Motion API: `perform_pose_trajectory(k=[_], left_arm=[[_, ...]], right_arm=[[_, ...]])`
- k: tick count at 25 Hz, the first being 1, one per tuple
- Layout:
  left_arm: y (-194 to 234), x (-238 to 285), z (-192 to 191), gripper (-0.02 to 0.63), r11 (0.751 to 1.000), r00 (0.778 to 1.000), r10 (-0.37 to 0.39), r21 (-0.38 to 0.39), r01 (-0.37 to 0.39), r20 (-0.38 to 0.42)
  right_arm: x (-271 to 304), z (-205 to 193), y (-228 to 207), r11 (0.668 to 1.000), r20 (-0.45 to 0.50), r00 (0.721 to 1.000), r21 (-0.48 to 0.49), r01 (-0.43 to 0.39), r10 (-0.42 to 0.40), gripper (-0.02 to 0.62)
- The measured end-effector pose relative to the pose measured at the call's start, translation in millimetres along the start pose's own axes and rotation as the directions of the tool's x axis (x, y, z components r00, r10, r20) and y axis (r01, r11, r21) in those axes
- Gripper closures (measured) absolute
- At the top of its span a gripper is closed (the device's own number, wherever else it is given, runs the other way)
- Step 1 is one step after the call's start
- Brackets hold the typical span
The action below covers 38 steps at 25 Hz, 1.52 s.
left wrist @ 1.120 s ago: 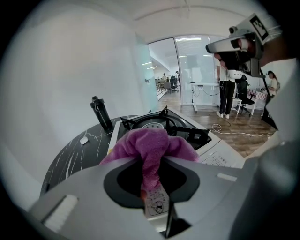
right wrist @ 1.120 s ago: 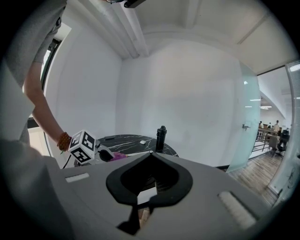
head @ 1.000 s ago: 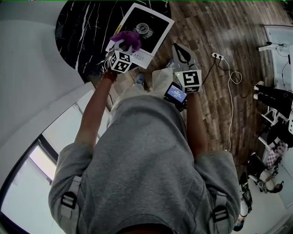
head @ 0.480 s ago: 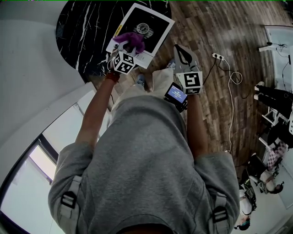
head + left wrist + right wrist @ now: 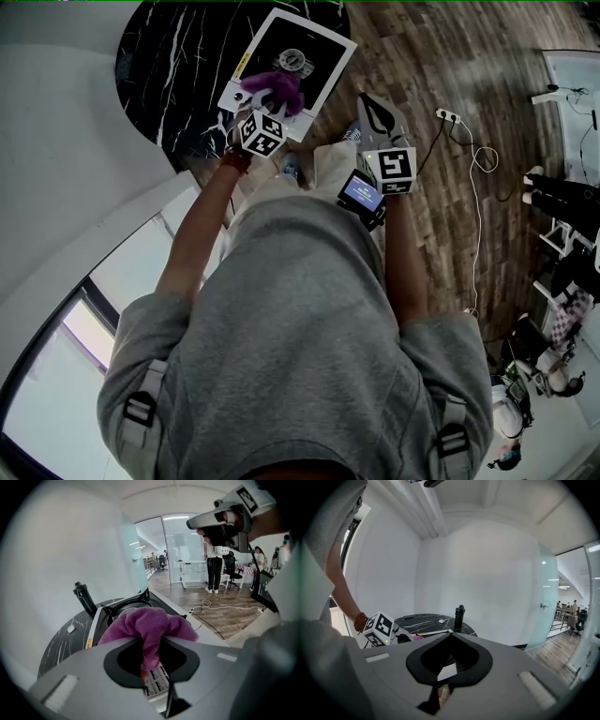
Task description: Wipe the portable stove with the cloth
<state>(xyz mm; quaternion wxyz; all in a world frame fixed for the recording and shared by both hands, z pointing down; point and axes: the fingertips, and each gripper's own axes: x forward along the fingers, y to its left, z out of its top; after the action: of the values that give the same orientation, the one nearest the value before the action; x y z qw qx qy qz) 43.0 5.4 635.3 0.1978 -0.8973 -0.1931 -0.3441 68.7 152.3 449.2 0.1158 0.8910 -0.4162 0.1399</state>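
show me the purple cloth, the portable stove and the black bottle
purple cloth (image 5: 150,620), left gripper view, bunched top
portable stove (image 5: 322,49), head view, bare black top
black bottle (image 5: 459,619), right gripper view, body

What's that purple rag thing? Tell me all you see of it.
The purple fuzzy cloth looks like soft microfibre, bunched into a crumpled lump. One narrow fold is pinched in the left claw; the rest bulges out ahead, over the near part of the white portable stove with black top.
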Motion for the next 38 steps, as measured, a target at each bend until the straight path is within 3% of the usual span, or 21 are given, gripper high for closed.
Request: perform_pose_trajectory(k=[14,20,23,25,28,30,31,33,34,36,38], left_arm=[[-19.3,0.1,6.4,0.538,0.999,0.999,-0.039,-0.013,0.039,0.019],[-26.3,2.7,11.2,0.537,0.995,0.996,-0.092,-0.046,0.092,0.004],[-29.1,0.4,14.1,0.534,0.995,0.995,-0.096,-0.003,0.096,0.007],[-25.7,-10.2,22.6,0.532,0.996,0.997,-0.066,0.070,0.064,0.039],[-17.2,-49.7,55.3,0.532,0.994,0.980,-0.010,0.108,-0.012,0.201],[-8.8,-81.6,82.3,0.531,0.991,0.946,0.033,0.110,-0.072,0.323],[-3.1,-96.4,94.1,0.532,0.990,0.925,0.056,0.099,-0.100,0.375],[9.5,-123.0,111.0,0.531,0.987,0.886,0.104,0.062,-0.148,0.452],[14.3,-134.4,117.6,0.528,0.986,0.869,0.124,0.042,-0.164,0.480],[17.5,-151.3,130.6,0.528,0.983,0.843,0.152,0.008,-0.182,0.516],[17.5,-159.5,140.7,0.526,0.979,0.828,0.185,-0.025,-0.203,0.530]], right_arm=[[8.6,6.3,7.4,1.000,0.001,1.000,-0.018,-0.014,0.014,0.584],[18.4,11.0,15.1,0.999,-0.011,0.999,-0.036,-0.041,0.041,0.584],[24.9,14.6,23.6,0.996,-0.010,0.997,-0.046,-0.072,0.072,0.584],[29.8,19.4,30.0,0.992,-0.013,0.994,-0.064,-0.106,0.105,0.584],[33.3,34.0,37.4,0.979,0.004,0.981,-0.071,-0.192,0.193,0.584],[34.1,47.2,42.9,0.951,0.030,0.951,-0.042,-0.307,0.308,0.566],[34.8,54.1,49.3,0.923,0.042,0.922,-0.022,-0.385,0.386,0.533],[38.2,65.3,71.4,0.836,0.050,0.835,0.019,-0.549,0.548,0.392],[40.3,68.3,83.9,0.787,0.046,0.787,0.033,-0.616,0.615,0.357],[44.4,69.9,102.9,0.705,0.033,0.707,0.050,-0.707,0.706,0.333],[50.9,69.1,110.8,0.640,0.036,0.645,0.100,-0.762,0.763,0.331]])
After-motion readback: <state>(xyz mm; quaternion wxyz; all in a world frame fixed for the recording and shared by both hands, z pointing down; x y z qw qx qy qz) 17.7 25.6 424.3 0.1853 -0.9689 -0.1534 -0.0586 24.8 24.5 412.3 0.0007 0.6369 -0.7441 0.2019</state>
